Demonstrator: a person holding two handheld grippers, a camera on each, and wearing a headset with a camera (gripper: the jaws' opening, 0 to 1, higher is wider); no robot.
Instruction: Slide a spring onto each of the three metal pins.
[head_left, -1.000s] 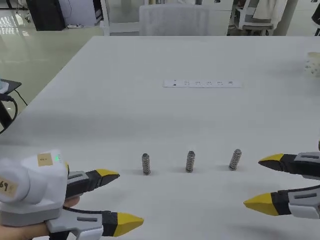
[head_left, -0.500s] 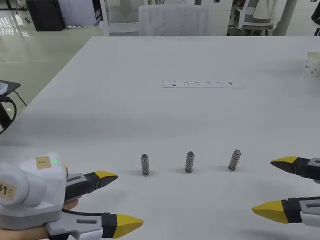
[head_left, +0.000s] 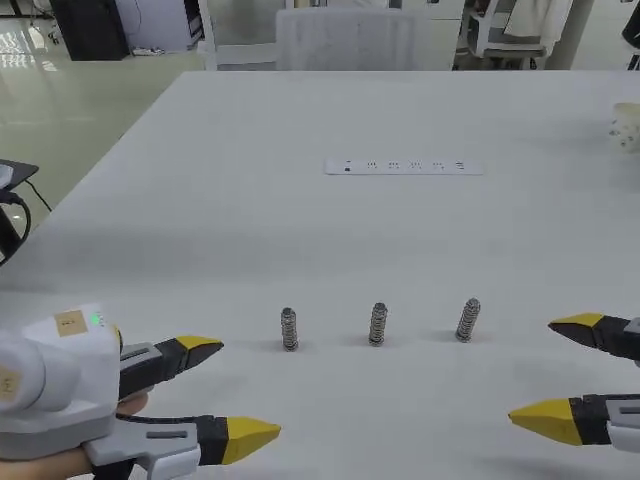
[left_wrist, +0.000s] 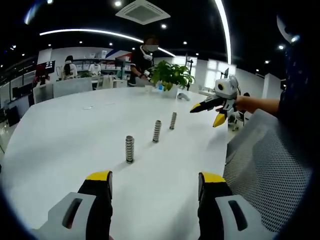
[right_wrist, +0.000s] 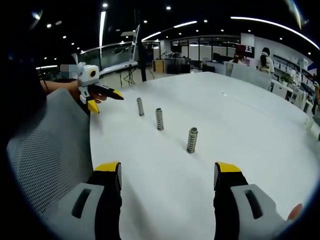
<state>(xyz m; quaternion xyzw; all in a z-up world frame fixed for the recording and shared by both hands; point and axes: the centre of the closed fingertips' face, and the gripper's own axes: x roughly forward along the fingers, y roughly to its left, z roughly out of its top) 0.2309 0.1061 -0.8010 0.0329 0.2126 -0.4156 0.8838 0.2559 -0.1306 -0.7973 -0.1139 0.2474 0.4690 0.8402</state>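
Three springs (head_left: 377, 324) upright in row on white tabletop (head_left: 400, 230); left hand-held gripper (head_left: 245, 390) spread, empty, left of row; right hand-held gripper (head_left: 532, 368) spread, empty, right of row

Setting: open-plan office. Evidence: long white table (head_left: 200, 200) with a socket strip (head_left: 403, 167) toward its middle; grey mesh chair (head_left: 345, 40) at its far edge; potted plant (left_wrist: 170, 75); ceiling air-conditioning cassette (left_wrist: 143, 11); ceiling strip lights (left_wrist: 222, 25); glossy floor (head_left: 60, 100) beyond the table's left edge
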